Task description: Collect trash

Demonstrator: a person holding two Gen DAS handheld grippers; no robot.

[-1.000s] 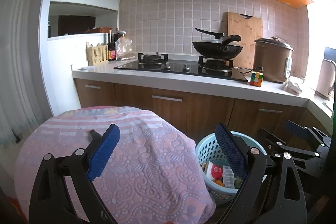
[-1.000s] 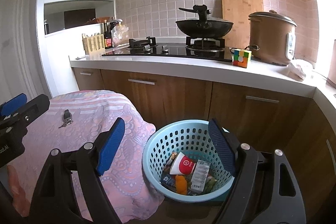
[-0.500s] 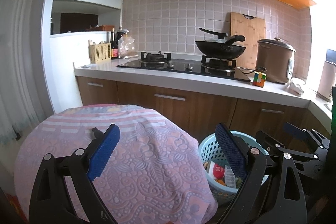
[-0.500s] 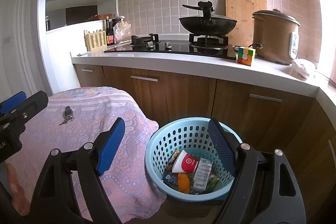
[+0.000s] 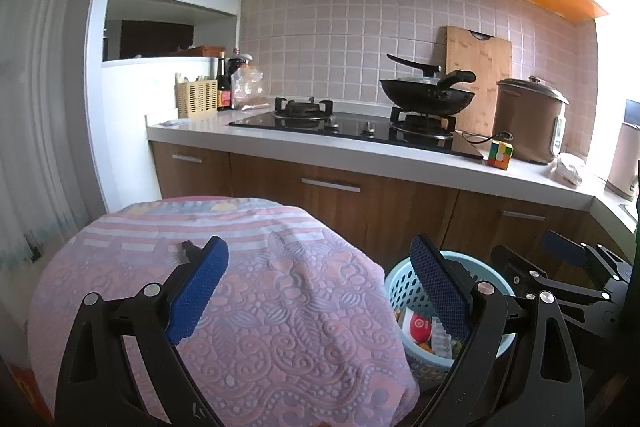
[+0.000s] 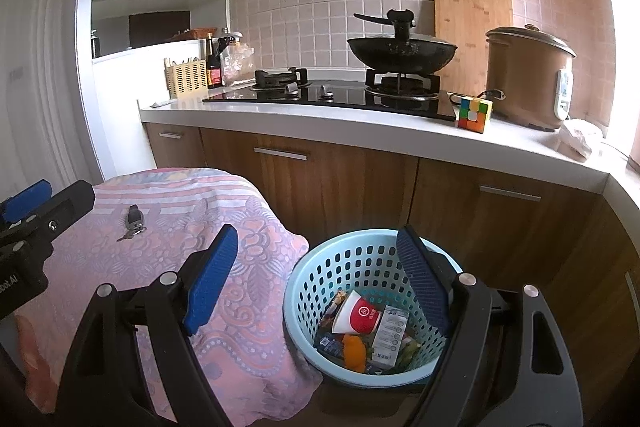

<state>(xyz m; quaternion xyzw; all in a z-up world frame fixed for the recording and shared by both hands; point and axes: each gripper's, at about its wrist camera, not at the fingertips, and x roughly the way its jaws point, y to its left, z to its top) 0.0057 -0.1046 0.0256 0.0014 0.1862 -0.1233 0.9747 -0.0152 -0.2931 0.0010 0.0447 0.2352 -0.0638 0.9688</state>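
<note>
Your left gripper (image 5: pixel 318 289) and right gripper (image 6: pixel 316 277) both stand wide apart with nothing between the pads. The trash (image 6: pixel 362 333) already lies in the basket (image 6: pixel 320 267), lower right of the right view. Careful with the key (image 6: pixel 134 221) at centre left on the cloth (image 6: pixel 240 307): grab it by mistake and it gets binned.

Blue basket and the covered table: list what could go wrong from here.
1. The keys lie alone on the pink cloth; they could get binned as trash.
2. The blue basket sits right at the cloth's hanging edge, so lifting it may snag the cloth.
3. The white crumpled item on the counter could be missed.
</note>
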